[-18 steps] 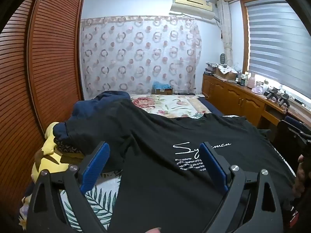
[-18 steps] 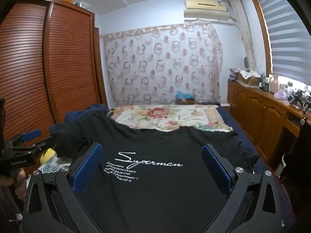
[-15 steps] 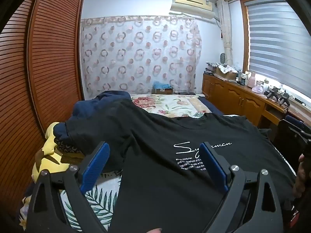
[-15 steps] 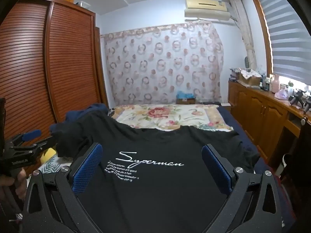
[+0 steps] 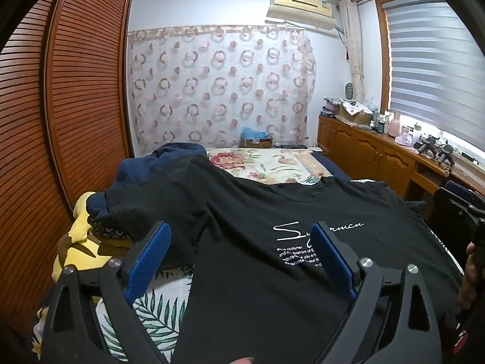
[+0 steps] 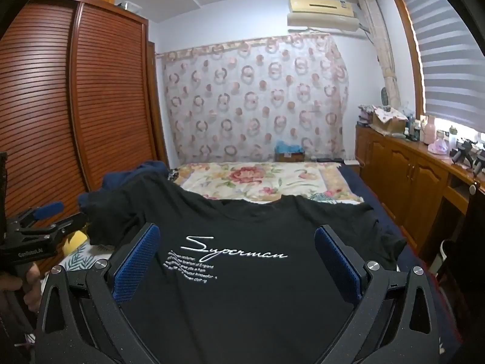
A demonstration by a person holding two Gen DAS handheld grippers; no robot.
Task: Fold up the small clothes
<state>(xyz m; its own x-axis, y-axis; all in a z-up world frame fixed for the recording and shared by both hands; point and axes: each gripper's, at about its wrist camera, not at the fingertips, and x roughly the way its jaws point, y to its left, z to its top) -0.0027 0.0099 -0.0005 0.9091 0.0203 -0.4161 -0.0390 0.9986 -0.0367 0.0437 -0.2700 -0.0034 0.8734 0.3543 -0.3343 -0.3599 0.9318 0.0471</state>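
While both grippers hover over the near end of the bed, a black T-shirt lies spread flat on it with the front side up. Its collar points to the far end of the bed, and its hem reaches the near edge, below the cameras. On the chest there is white script lettering that reads "Superman", with some small lines of text under it.

The left gripper has its jaws wide apart, with nothing between the blue pads. It hangs above the left part of the shirt, near the left edge of the bed, where the side hem meets a leaf-print sheet. The right gripper is also fully spread and holds nothing; it is centred over the chest print, and the cloth lies under it, not touched by the pads.

The left sleeve of the shirt rests over a heap of dark blue clothes at the left edge of the bed, and beside that heap lies a yellow garment. Toward the far end, a floral blanket covers the bed. A wooden louvered wardrobe stands along the left side of the bed, and a wooden cabinet with small items on top runs along the right side under the window blinds.
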